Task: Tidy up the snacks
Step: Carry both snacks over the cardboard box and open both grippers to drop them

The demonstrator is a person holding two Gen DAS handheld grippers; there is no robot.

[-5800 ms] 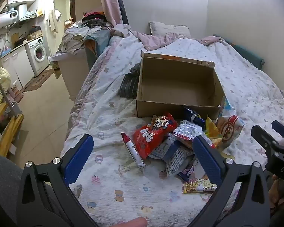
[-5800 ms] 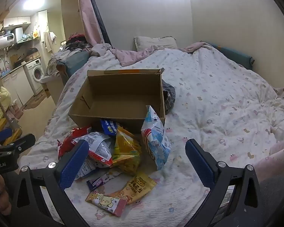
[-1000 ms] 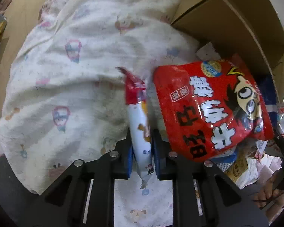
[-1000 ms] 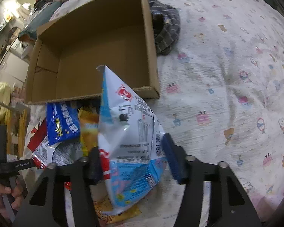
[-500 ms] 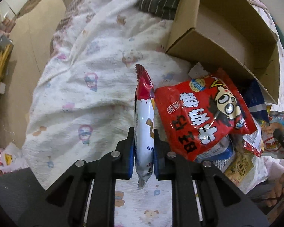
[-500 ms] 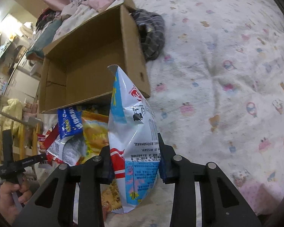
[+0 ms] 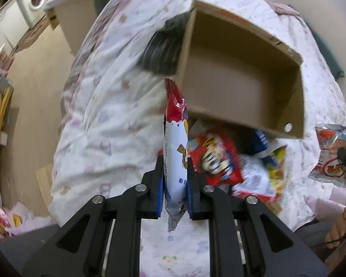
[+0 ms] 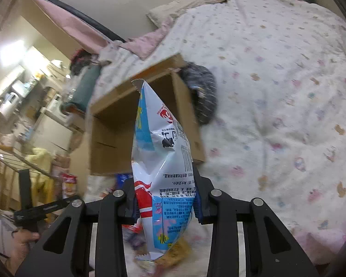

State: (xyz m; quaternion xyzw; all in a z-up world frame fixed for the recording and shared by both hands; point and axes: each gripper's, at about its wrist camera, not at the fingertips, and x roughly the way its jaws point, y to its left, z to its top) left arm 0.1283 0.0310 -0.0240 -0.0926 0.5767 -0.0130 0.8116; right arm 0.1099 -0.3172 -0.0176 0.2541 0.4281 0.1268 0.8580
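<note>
My left gripper (image 7: pixel 174 180) is shut on a narrow red and white snack packet (image 7: pixel 175 138) and holds it upright above the bed, just in front of the open cardboard box (image 7: pixel 237 85). My right gripper (image 8: pixel 165 191) is shut on a white and blue chip bag (image 8: pixel 161 157), lifted in front of the same box (image 8: pixel 113 143). That bag also shows at the right edge of the left wrist view (image 7: pixel 332 154). A pile of snacks with a red cartoon bag (image 7: pixel 214 159) lies on the bed below the box's near wall.
The box sits on a bed with a patterned white quilt (image 8: pixel 276 92). A dark striped cloth (image 7: pixel 163 53) lies against the box's far side. The floor (image 7: pixel 34 87) drops off left of the bed. A washing machine (image 7: pixel 34 0) stands far left.
Both grippers have risen with their packets and tilted toward the box. The box now fills more of the left wrist view; the snack pile has dropped lower in both views.
</note>
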